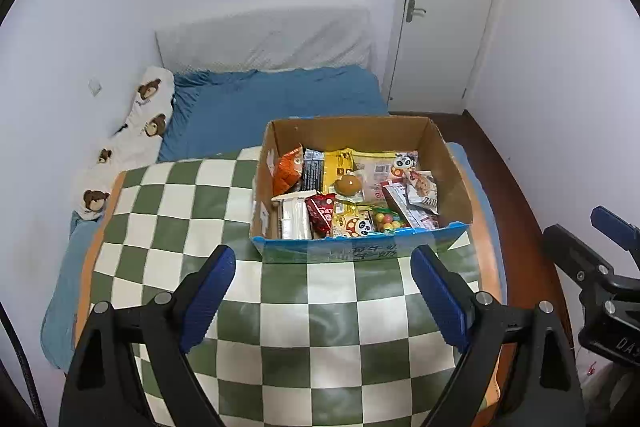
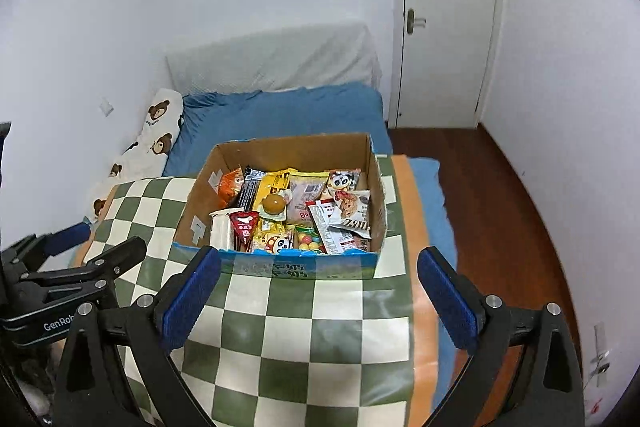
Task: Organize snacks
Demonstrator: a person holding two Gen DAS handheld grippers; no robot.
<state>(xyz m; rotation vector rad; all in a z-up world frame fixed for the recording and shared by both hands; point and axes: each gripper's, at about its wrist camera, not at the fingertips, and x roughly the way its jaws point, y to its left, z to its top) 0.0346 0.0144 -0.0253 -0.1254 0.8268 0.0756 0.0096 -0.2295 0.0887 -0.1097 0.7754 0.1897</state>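
Left wrist: my left gripper hangs wide apart and empty, short of the open brown cardboard box of crinkly snack packets on the green-checked cloth.

Right wrist: my right gripper gapes empty too; the packets look light, slippery and crushable, so I'd pinch a sealed edge.

Soft, even, cool indoor light fills both views, with faint shadows. Fisheye bending curves the white panelled door and darkens the corners; focus stays fairly sharp.
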